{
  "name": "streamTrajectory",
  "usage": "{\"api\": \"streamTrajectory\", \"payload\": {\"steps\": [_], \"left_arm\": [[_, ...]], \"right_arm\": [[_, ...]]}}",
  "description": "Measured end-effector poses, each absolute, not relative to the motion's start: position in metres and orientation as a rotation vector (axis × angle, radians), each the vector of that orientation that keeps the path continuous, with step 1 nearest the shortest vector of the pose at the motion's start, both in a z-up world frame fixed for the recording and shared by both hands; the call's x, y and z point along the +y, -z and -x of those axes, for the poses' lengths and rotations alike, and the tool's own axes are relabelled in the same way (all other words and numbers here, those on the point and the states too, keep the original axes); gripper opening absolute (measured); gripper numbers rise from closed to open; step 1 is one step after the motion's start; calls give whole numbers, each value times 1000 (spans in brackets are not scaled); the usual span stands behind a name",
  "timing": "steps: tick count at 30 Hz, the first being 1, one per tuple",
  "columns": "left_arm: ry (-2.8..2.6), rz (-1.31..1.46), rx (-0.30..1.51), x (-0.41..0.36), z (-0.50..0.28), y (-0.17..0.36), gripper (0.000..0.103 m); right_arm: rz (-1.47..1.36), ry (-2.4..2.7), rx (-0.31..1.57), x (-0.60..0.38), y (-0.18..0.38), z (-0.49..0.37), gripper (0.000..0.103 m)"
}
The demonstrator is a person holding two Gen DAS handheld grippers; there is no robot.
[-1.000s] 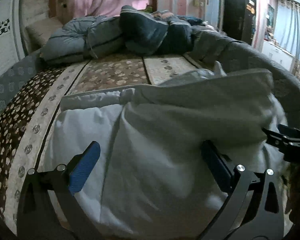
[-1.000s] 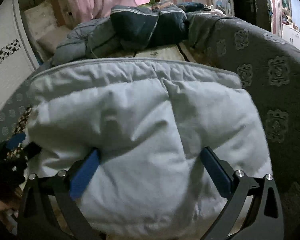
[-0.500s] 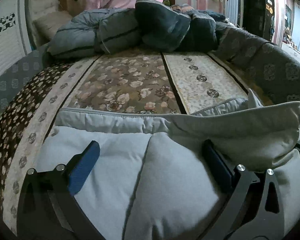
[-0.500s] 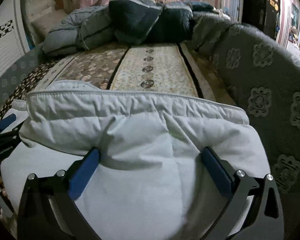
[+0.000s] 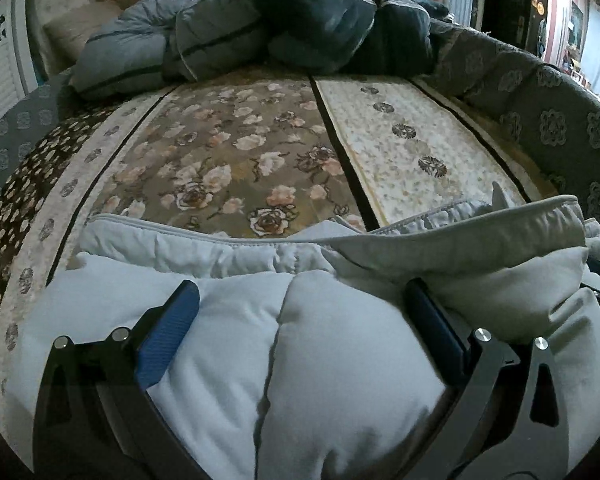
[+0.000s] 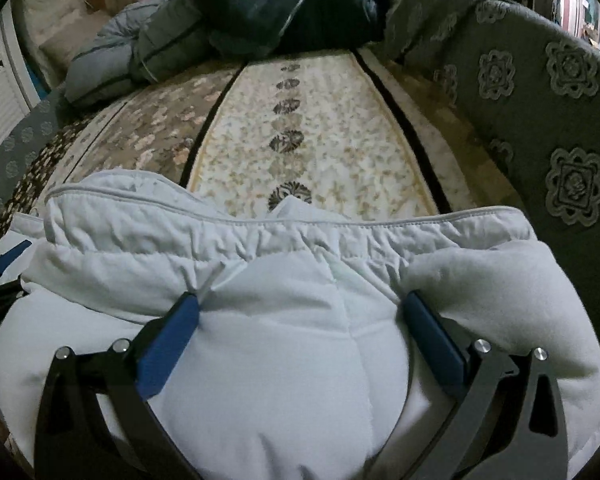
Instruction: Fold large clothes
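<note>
Both our left gripper point(image 5: 298, 320) and right gripper point(image 6: 300, 322) seem spread around the puffy white quilted jacket point(image 6: 284, 360); its slick bulk could slide off the bed's near edge.

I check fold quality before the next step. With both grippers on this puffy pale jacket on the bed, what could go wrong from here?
The white padded jacket bulges thickly between the right gripper fingers, so it may spring open on release. In the left view, a loose flap overlaps the left gripper side and could fold in crooked.
</note>
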State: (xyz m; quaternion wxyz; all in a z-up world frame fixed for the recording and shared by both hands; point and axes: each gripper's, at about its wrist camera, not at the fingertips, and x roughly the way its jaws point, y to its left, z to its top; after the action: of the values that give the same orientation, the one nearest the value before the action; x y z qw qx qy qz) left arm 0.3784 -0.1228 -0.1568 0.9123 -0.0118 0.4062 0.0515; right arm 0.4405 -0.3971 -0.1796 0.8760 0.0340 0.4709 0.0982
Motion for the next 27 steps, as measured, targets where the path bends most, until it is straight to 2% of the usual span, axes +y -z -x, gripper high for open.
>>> {"api": "streamTrajectory", "payload": {"steps": [9, 15, 21, 27], "left_arm": [[-86, 3, 857, -123, -368, 162, 100], [-88, -21, 957, -122, -355, 150, 100], [-99, 36, 1057, -121, -332, 121, 100], [-75, 160, 985, -120, -305, 65, 100]], "right_arm": [[-37, -183, 992, -391, 190, -437, 102], [-44, -159, 991, -394, 178, -418, 101], [-39, -131, 987, -393, 152, -393, 101], [-194, -197, 925, -409, 102, -365, 101]]}}
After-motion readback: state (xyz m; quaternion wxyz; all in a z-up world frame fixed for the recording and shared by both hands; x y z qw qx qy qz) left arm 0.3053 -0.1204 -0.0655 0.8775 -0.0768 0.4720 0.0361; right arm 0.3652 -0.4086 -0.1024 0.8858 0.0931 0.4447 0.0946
